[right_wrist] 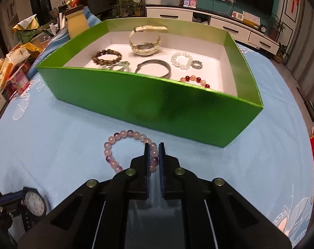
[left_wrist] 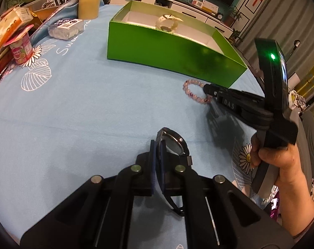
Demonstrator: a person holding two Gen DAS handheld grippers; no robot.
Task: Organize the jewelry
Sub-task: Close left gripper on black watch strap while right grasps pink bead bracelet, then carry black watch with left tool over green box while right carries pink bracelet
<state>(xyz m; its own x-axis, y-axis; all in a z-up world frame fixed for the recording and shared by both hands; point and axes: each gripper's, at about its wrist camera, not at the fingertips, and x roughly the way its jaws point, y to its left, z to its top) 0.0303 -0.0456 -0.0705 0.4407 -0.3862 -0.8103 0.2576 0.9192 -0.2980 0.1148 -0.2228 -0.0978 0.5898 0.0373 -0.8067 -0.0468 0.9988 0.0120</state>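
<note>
Two tools are busy: the left tool clenches a black watch above the blue surface; the right tool clenches the pink bracelet, near the green box.

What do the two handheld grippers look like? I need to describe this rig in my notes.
Both are matte black plastic with round brass-coloured pivot bolts. The left gripper and right gripper have flat fingers with blue pads. The right one carries white "DAS" lettering and a green light; a bare hand grips its handle.
</note>
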